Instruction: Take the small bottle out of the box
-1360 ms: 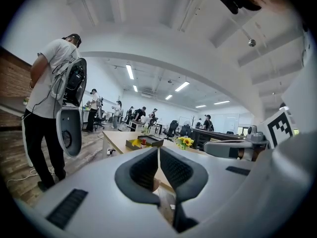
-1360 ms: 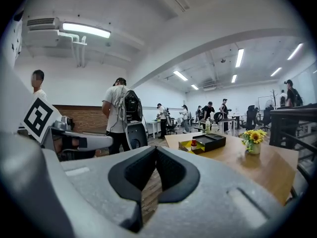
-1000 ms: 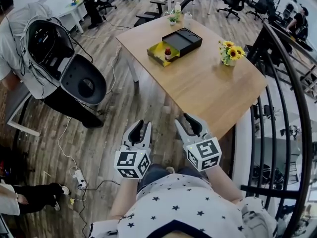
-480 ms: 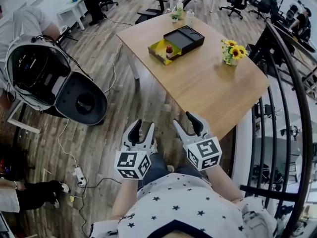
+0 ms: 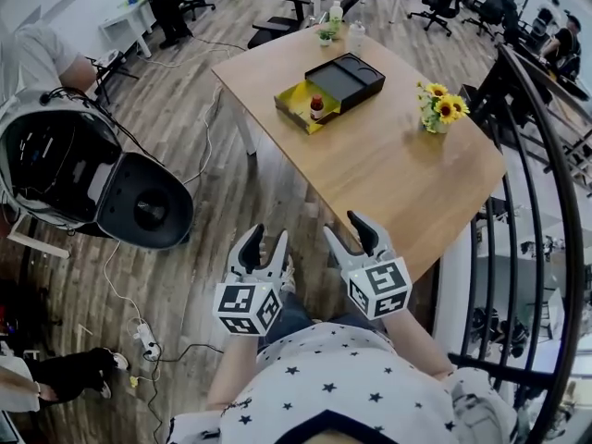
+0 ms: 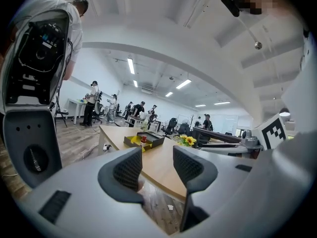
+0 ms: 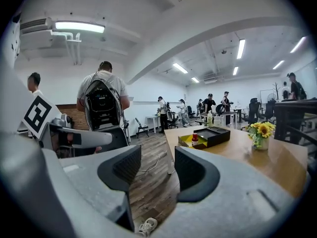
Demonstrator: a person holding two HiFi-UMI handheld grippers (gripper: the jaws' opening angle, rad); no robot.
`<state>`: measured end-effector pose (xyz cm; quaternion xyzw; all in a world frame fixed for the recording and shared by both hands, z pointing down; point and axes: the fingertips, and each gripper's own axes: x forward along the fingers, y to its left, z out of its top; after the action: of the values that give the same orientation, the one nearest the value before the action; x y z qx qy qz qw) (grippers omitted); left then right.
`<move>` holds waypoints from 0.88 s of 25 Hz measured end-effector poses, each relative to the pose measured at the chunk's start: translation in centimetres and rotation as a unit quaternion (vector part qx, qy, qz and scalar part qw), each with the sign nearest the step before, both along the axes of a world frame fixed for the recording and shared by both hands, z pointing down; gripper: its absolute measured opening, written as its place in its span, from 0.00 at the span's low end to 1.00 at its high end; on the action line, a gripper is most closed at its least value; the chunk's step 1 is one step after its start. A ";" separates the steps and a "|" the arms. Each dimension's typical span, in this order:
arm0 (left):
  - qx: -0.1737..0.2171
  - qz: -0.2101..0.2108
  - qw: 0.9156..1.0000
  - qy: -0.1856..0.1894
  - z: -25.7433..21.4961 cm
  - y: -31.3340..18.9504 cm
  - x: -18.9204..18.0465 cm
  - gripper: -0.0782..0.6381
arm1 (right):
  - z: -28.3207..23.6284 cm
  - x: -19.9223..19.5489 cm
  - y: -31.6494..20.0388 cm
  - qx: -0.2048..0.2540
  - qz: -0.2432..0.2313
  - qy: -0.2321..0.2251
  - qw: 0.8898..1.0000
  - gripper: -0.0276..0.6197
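A: What takes up most of the room?
B: The wooden floor (image 5: 190,100). On it stands a pale wooden desk (image 5: 388,169) that runs from the middle toward the far right. At the left is a big open shell case (image 5: 88,174), white outside and dark inside, well apart from the desk.
A: And the tongs?
B: Both are near, just in front of the starred shirt (image 5: 351,377) and short of the desk's near corner. The left tongs (image 5: 266,239) hang over the floor. The left gripper view shows their two ribbed pads (image 6: 130,168) released and spread apart, with only floor and the desk's edge seen between them. The right tongs (image 5: 347,229) are just beside them at the right, likewise released, with nothing between the pads.
A: Where's the box?
B: The box (image 5: 347,77) lies on the far left part of the desk. It has a black half and a yellow tray half. A little vase of sunflowers (image 5: 438,111) stands to its right, apart from it.
A: The small bottle?
B: The small bottle (image 5: 316,108) stands upright in the yellow tray, red at the top, at the box's near left end. It is far across the desk, well apart from both tongs, and neither touches it
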<state>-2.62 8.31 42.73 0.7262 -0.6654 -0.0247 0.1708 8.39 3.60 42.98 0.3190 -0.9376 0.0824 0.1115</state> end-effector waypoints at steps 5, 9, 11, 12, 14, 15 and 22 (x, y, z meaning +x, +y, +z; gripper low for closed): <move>0.000 0.014 1.000 -0.002 0.0 -4.6 -2.1 0.35 | -0.1 -2.2 -4.5 0.001 0.011 0.000 1.000 0.34; -0.003 0.028 1.000 -0.003 -0.2 -8.6 -4.2 0.35 | -0.3 -4.4 -8.7 0.000 0.024 -0.001 1.000 0.34; -0.004 0.034 0.999 -0.004 -0.7 -10.7 -5.3 0.35 | -0.8 -5.6 -10.8 0.000 0.029 0.000 1.000 0.34; -0.004 0.038 0.999 -0.005 -1.0 -11.8 -5.8 0.35 | -1.1 -6.1 -11.8 0.001 0.032 0.001 1.000 0.34; -0.005 0.047 0.999 -0.008 -1.4 -13.9 -6.8 0.35 | -1.5 -7.2 -13.8 0.002 0.038 0.001 0.999 0.34; -0.005 0.051 0.999 -0.009 -1.4 -14.9 -7.3 0.35 | -1.5 -7.8 -14.8 0.004 0.041 0.000 0.999 0.34; -0.005 0.073 0.997 -0.003 -0.1 -21.3 -11.2 0.35 | -0.3 -11.6 -20.9 0.006 0.060 0.001 0.998 0.34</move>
<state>-13.85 -12.98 42.66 0.7720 -0.6113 -0.0063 0.1740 -3.17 -17.33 42.68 0.3757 -0.9169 0.0834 0.1055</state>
